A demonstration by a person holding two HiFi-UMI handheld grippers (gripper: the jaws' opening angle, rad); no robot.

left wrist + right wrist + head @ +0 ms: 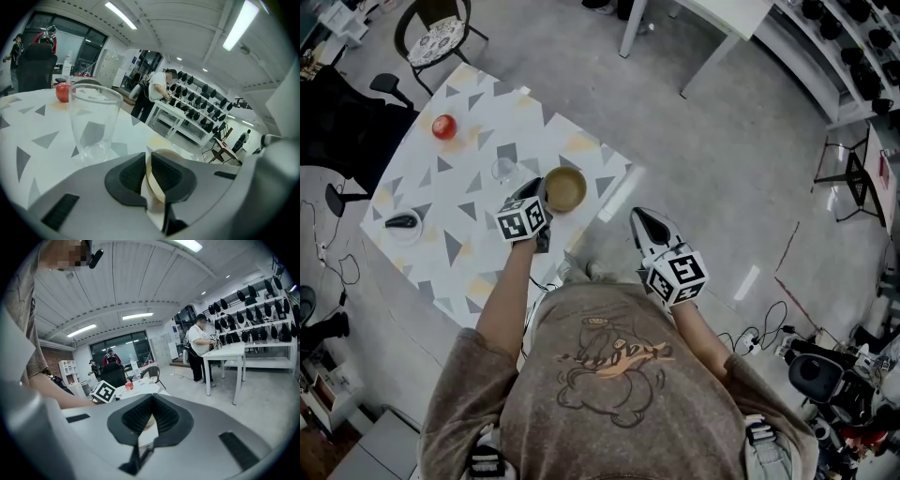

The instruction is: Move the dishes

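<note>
White tabletop with grey and yellow triangles (459,272) fills the head view from nine to twelve o'clock, with grey floor everywhere else. The tan bowl (565,188) sits at the table's corner nearest you. Your left gripper (540,194) has its jaws clamped on the bowl's rim at the seven o'clock side; the left gripper view shows the cream wall pinched between the two dark pads. Your right gripper (641,217) hangs over the floor at about four o'clock from the bowl, jaws together on nothing.

You are probably at the lift. A one-sided pinch on a rim tends to let a bowl swing, so raise it straight up first and hold your wrist level before you carry it. The clear glass (504,171) stands just beside the bowl at ten o'clock, looks light, and would tip easily, so steer away from that side. The red apple (443,127) lies further off towards eleven o'clock, and a small dish with a dark item (403,223) waits at nine o'clock, well apart. Whether the bowl holds anything, I cannot tell.
</note>
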